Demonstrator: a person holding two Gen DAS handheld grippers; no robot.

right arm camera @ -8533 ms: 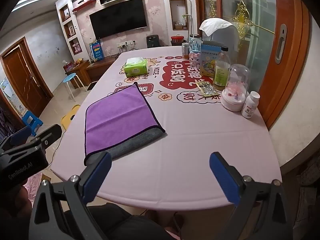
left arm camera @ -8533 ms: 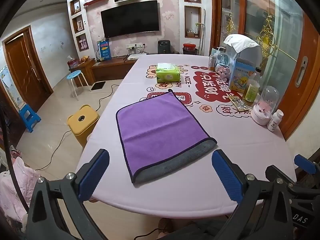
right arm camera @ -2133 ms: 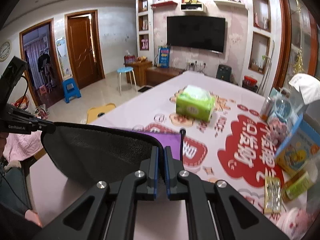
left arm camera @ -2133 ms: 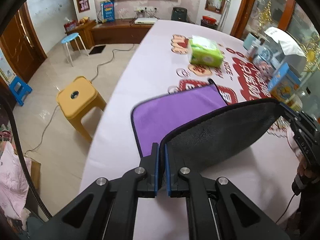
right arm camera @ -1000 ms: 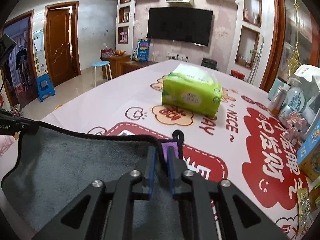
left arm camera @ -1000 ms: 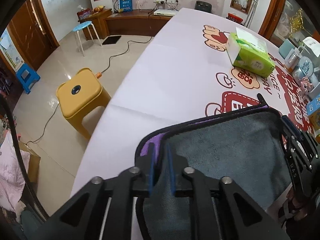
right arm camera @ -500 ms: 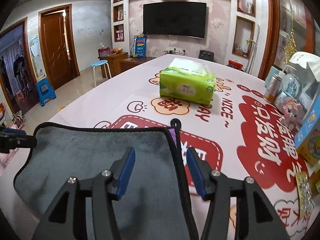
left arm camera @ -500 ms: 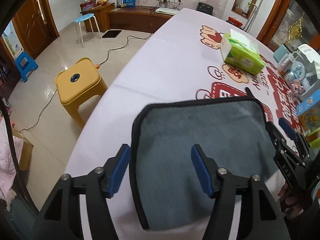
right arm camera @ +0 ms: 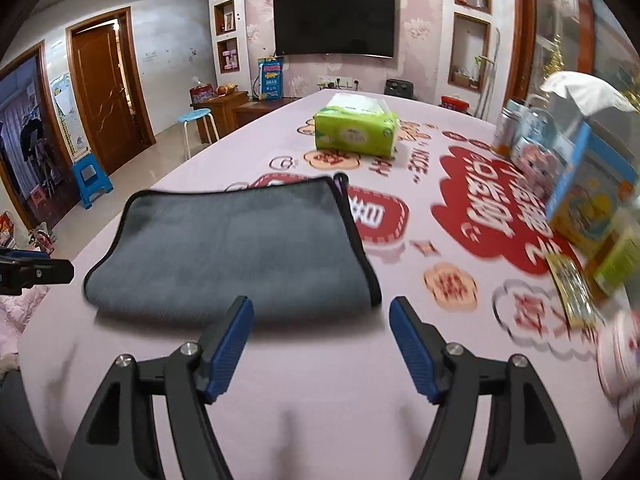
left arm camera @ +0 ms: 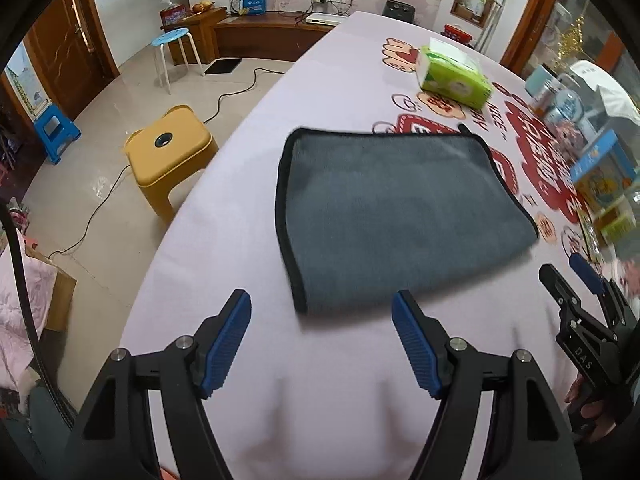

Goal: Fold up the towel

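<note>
The towel point(left arm camera: 396, 216) lies folded in half on the pink tablecloth, grey side up with a black hem; a sliver of purple shows at its far right corner in the right wrist view point(right arm camera: 236, 244). My left gripper point(left arm camera: 322, 344) is open and empty, just short of the towel's near edge. My right gripper point(right arm camera: 322, 346) is open and empty, near the towel's near right corner. The right gripper also shows at the right edge of the left wrist view point(left arm camera: 588, 320).
A green tissue pack point(right arm camera: 356, 130) sits beyond the towel. Boxes, bottles and jars point(right arm camera: 580, 184) crowd the table's right side. A yellow stool point(left arm camera: 168, 152) stands on the floor left of the table point(left arm camera: 224, 208).
Both grippers carried the near edge over to the far edge, let go and opened. They have since pulled back toward the near side; the towel lies flat.
</note>
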